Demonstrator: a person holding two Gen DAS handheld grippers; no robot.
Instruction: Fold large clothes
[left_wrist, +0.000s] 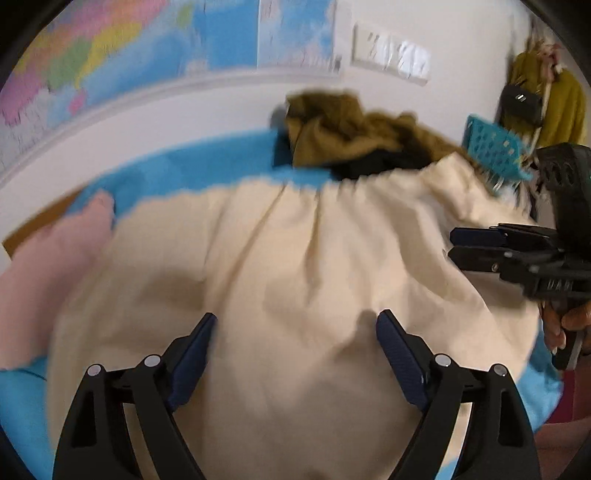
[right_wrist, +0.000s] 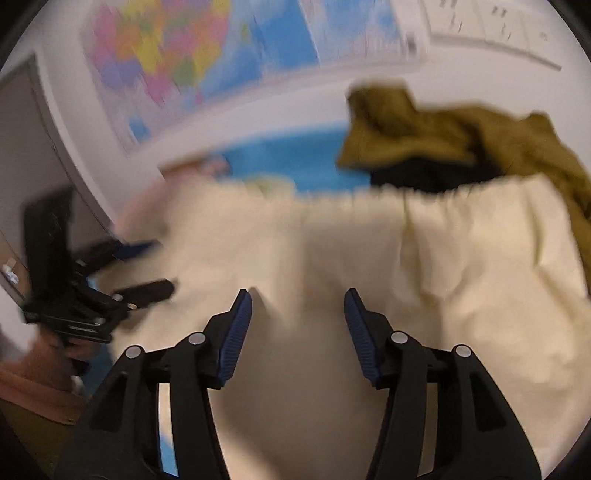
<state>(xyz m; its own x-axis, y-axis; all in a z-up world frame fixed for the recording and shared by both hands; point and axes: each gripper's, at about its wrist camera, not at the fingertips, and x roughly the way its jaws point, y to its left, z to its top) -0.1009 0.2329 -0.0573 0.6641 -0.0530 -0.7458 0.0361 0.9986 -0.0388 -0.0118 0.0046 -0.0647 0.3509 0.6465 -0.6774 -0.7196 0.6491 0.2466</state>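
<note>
Cream garment (left_wrist: 295, 258): soft woven cloth, matte, spread wide over a sky-blue sheet (left_wrist: 207, 166) that covers the bench. It fills the middle of both wrist views. Far edge, toward 12 o'clock, is gathered into fine puckers like an elastic waistband (left_wrist: 332, 182); long shallow creases fan down from it. One rounded bump of cloth sits near the right-hand pad in the left wrist view.

Left gripper (left_wrist: 295, 336): fingers spread wide, black plastic arms with ribbed dark-blue pads (left_wrist: 195, 354), nothing between them; cream cloth lies underneath, contact not clear. In the right wrist view the same gripper (right_wrist: 147, 269) shows at 9 o'clock, blurred, fingers apart, a hand (right_wrist: 55, 350) around its grip.

Right gripper (right_wrist: 297, 325): fingers part-way apart, pads clear of each other, no cloth pinched; cream cloth below. In the left wrist view it (left_wrist: 452, 245) enters from 3 o'clock seen edge-on, so the gap cannot be judged there.

Olive-brown garment (left_wrist: 351, 125): heavier, nubby fabric, crumpled in a heap at 12 to 1 o'clock beyond the waistband, with a black cloth (left_wrist: 376, 164) tucked between it and the cream edge.

Pink cloth (left_wrist: 55, 258): smooth, at 9 o'clock, beside the cream garment.

Teal perforated plastic basket (left_wrist: 495, 144) at 2 o'clock. Behind it a mustard garment (left_wrist: 565, 107) and a small black bag (left_wrist: 521, 103) hang on the wall. A multicoloured wall map (right_wrist: 166, 48) at 11 o'clock. Both views motion-blurred.
</note>
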